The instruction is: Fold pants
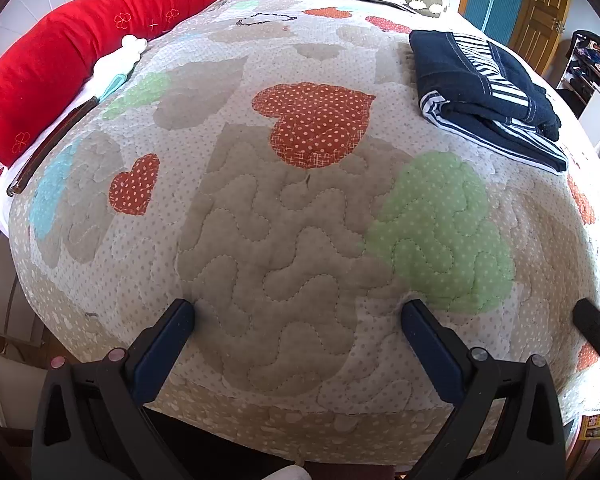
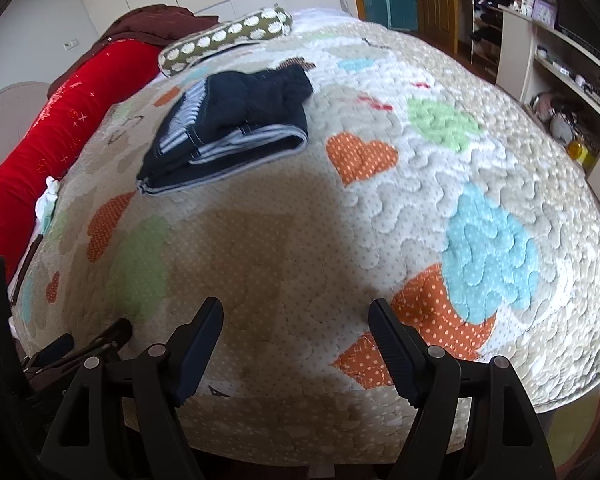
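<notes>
1. We see the navy pants [image 1: 488,92] with striped lining lying folded in a compact stack on the quilt [image 1: 284,216], toward the far side of the bed and well apart from both tools.
2. Nothing touches the pants; they rest flat, folded edges facing us in the right wrist view [image 2: 236,128].
3. Our left gripper [image 1: 298,308] hangs over the near part of the quilt, jaws spread wide with only bedding between them.
4. Our right gripper [image 2: 296,312] also stands wide apart, empty, over the near edge.
5. Beyond lie a red bolster [image 1: 80,52] along the left side and a green patterned pillow [image 2: 228,38] near the head.
</notes>
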Available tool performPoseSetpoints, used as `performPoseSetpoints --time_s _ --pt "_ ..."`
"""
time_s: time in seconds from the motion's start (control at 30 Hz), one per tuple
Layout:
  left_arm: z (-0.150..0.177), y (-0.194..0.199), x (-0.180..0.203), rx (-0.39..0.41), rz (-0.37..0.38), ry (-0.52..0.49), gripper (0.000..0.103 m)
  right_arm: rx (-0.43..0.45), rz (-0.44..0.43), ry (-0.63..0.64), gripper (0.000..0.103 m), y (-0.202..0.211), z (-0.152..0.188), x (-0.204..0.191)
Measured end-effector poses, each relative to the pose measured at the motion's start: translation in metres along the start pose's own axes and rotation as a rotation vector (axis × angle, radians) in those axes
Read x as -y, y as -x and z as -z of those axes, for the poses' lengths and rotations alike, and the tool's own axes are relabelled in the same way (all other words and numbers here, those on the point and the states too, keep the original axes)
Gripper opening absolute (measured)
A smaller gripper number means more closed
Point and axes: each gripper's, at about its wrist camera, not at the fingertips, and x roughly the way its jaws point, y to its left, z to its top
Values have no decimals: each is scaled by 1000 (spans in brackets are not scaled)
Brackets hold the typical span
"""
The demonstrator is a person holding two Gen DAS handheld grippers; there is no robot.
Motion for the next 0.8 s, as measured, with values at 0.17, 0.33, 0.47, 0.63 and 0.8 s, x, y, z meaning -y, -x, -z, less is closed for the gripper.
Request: performPoseSetpoints --time_s 0.17,0.33,0.47,0.63,0.8 --pt "0 0 0 0 1 0 103 -25 6 9 85 -7 3 0" --pt "0 0 -1 0 2 -1 103 -36 -21 29 96 -18 4 -3" --pt "0 0 0 1 3 -1 103 -23 -39 30 100 -21 6 -4" --pt "0 0 -1 1 2 0 103 -15 -57 9 101 -20 6 0" --pt "0 0 -1 1 3 0 103 -13 -54 17 101 -20 6 0"
